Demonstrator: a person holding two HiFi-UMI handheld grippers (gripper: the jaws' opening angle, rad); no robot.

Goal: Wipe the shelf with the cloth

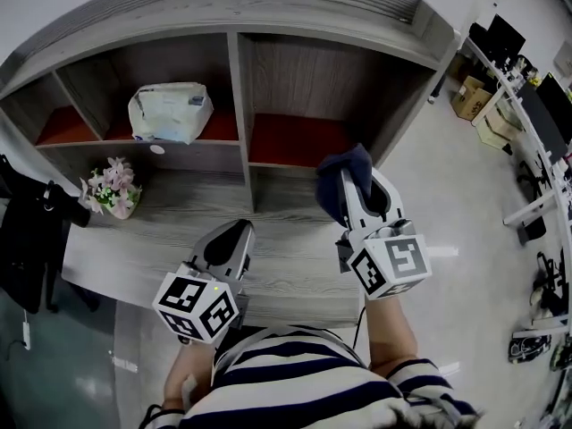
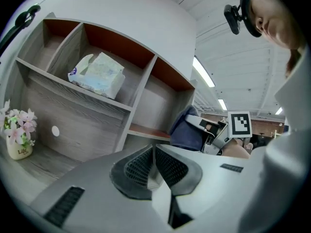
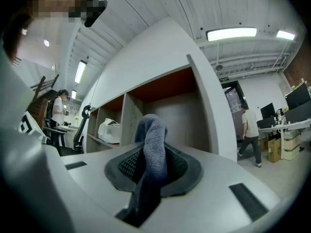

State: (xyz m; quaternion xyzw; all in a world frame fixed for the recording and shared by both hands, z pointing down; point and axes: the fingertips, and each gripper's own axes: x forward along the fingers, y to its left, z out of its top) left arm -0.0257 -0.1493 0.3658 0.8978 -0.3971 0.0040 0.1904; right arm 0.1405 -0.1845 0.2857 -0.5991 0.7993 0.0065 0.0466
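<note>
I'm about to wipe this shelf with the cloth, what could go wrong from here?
1. The cloth is only pinched in the right gripper; hard rubbing might pull it free.
2. The tissue pack sits further left on the shelf; wiping there could push it off.
3. The small flower pot stands on the desk below; a sweep by the shut left gripper could tip it.

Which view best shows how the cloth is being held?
The right gripper view: the blue cloth fills the centre, pinched between the right hand-held gripper's jaws. The head view shows it bunched at that gripper's tip; the left gripper view shows it small, from the side.
</note>
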